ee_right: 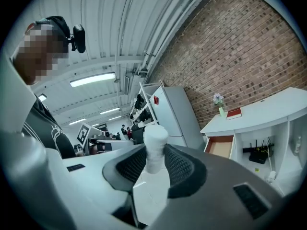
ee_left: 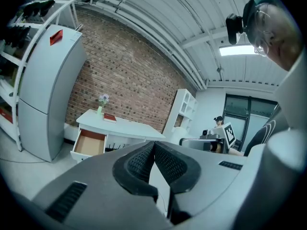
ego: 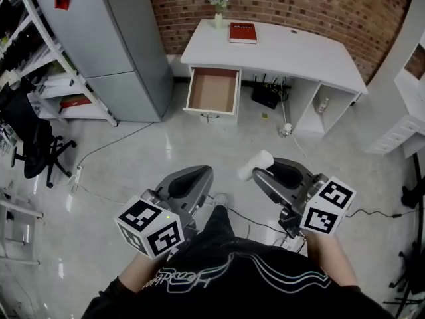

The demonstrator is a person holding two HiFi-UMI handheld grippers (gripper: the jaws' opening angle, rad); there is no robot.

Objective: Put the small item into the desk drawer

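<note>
A small white cylinder (ego: 255, 165) sticks out from between the pads of my right gripper (ego: 263, 173), which is shut on it above the floor. In the right gripper view the white cylinder (ee_right: 154, 147) stands upright between the dark ribbed pads of the right gripper (ee_right: 154, 156). My left gripper (ego: 201, 173) hovers beside it, shut with nothing in it; in the left gripper view the left gripper (ee_left: 153, 147) has its pads meeting at the tips. Ahead stands the white desk (ego: 292, 52) with its drawer (ego: 212, 92) pulled open and showing a bare brown bottom.
A red book (ego: 242, 32) and a flower vase (ego: 219, 5) sit on the desk. A tall grey cabinet (ego: 113, 38) stands left of the drawer, with shelving and a black office chair (ego: 33, 145) further left. Cables lie on the floor; a black router (ego: 267, 95) sits under the desk.
</note>
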